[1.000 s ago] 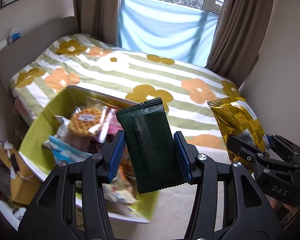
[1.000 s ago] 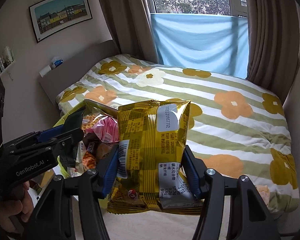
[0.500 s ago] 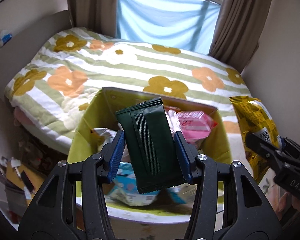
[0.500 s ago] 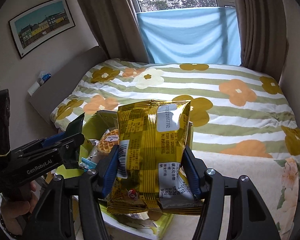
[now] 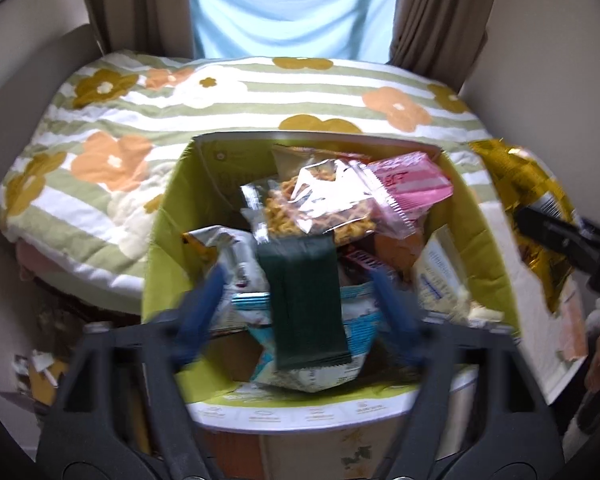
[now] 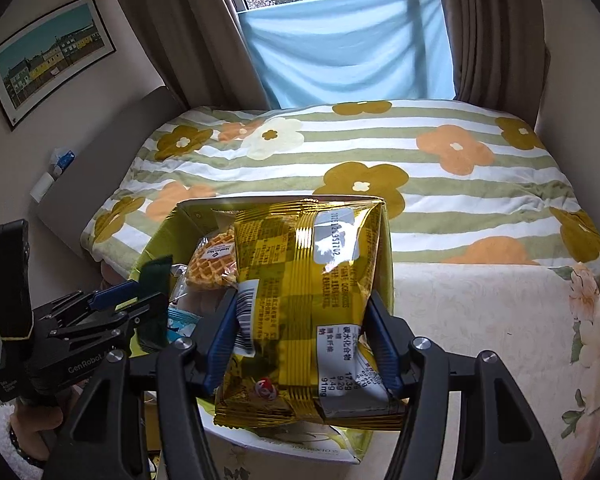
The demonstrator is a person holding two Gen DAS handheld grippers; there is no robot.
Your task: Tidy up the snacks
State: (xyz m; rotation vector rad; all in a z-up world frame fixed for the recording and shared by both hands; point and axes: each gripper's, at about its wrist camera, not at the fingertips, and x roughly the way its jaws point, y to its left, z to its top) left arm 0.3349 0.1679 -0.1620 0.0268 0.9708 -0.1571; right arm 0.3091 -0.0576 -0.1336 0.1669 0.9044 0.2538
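A bed point(image 6: 440, 184) with a striped, flowered cover fills the far half of both views, under a window hung with a blue cloth point(image 6: 348, 52). At its near edge stands an open box point(image 5: 168, 240) with yellow-green walls, heaped with snacks: a clear bag of orange crisps point(image 5: 320, 208) at 12 o'clock in the box, a pink pack point(image 5: 408, 184) at 1 o'clock, a waffle point(image 6: 214, 260) beside them.

The right hand-held gripper point(image 6: 304, 340) is clamped on a gold bag point(image 6: 312, 300), held upright over the box's right side; in the left view the bag shows at 3 o'clock.

The left hand-held gripper point(image 5: 300, 304) is spread wide and blurred, its blue pads point(image 5: 198, 316) well clear of the green bar point(image 5: 304, 300). The bar lies between them, over the snacks at the box's near side; whether it rests on them I cannot tell.
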